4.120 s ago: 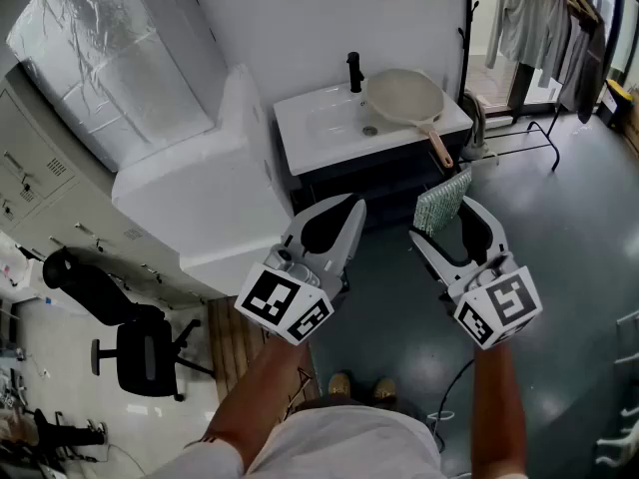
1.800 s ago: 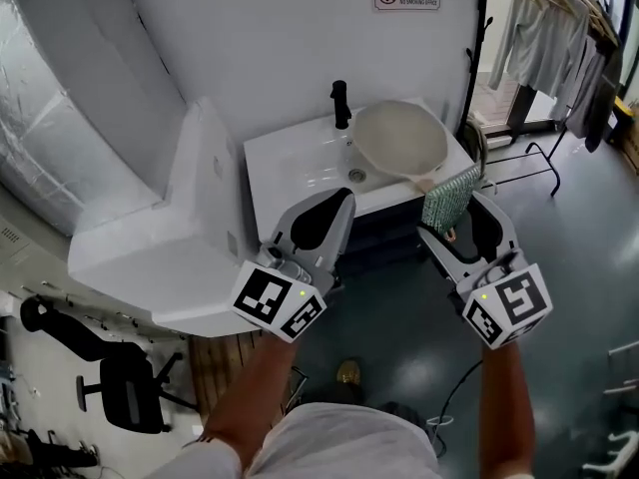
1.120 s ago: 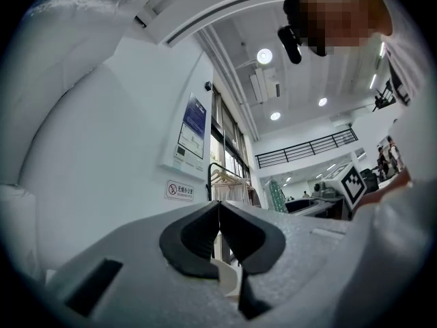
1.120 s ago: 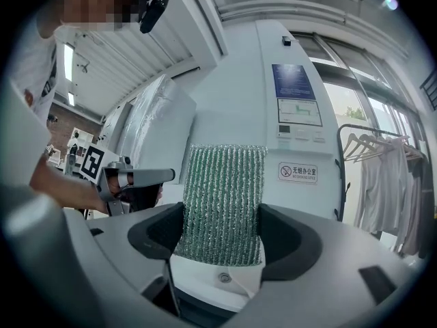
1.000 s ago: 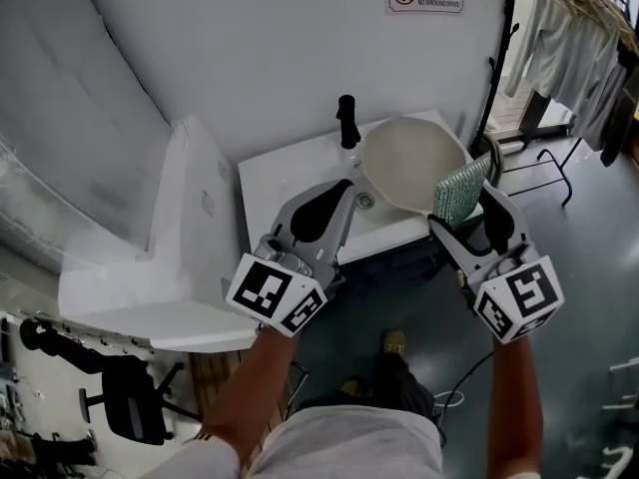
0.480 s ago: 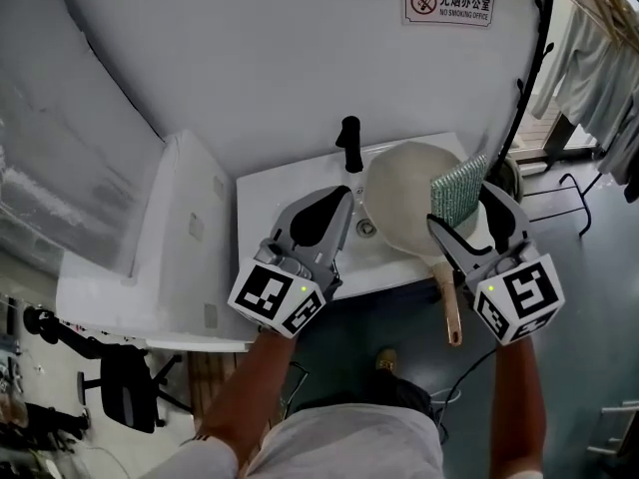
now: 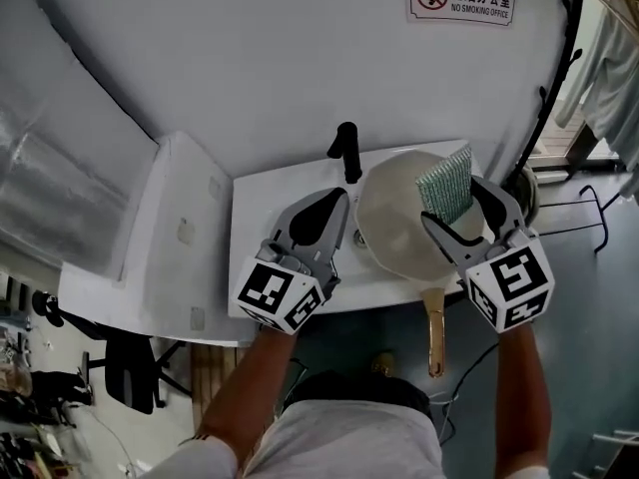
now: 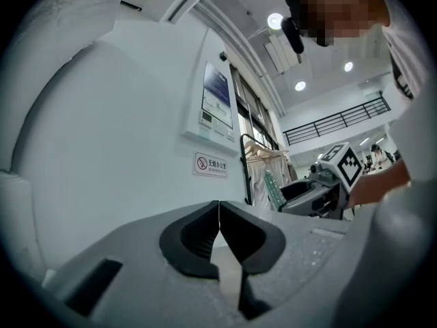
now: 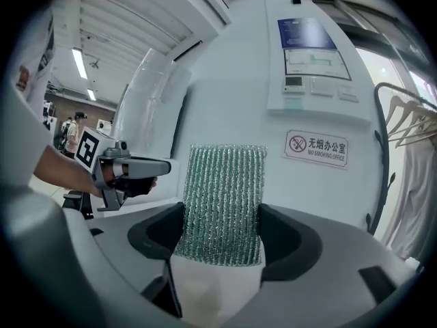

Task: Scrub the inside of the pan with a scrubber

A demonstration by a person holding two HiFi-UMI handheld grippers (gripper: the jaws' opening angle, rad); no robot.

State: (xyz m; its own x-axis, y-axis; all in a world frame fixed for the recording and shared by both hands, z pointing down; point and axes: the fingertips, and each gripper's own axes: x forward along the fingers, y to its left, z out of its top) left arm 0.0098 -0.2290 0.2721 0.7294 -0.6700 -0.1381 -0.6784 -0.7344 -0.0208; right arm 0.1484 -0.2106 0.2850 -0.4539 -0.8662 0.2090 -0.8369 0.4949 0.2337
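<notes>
1. The right gripper (image 7: 457,206) hangs over the pan (image 7: 399,233). Its fingers (image 9: 293,241) pinch only the lower part of the green scrubber (image 9: 222,197), so hard strokes could fold it or drag it free.
2. The pan sits on the white desk (image 7: 265,238), right of the black faucet (image 7: 346,151), with its handle (image 7: 434,332) overhanging the near edge. Unsteadied, it may slide or tip.
3. The left gripper (image 7: 334,206) hangs left of the pan, its fingers (image 8: 198,238) pressed together and empty, so nothing braces the pan.

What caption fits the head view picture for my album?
The right claw grips a green scrubber near the pan on the white sink; the left claw is shut and empty.
</notes>
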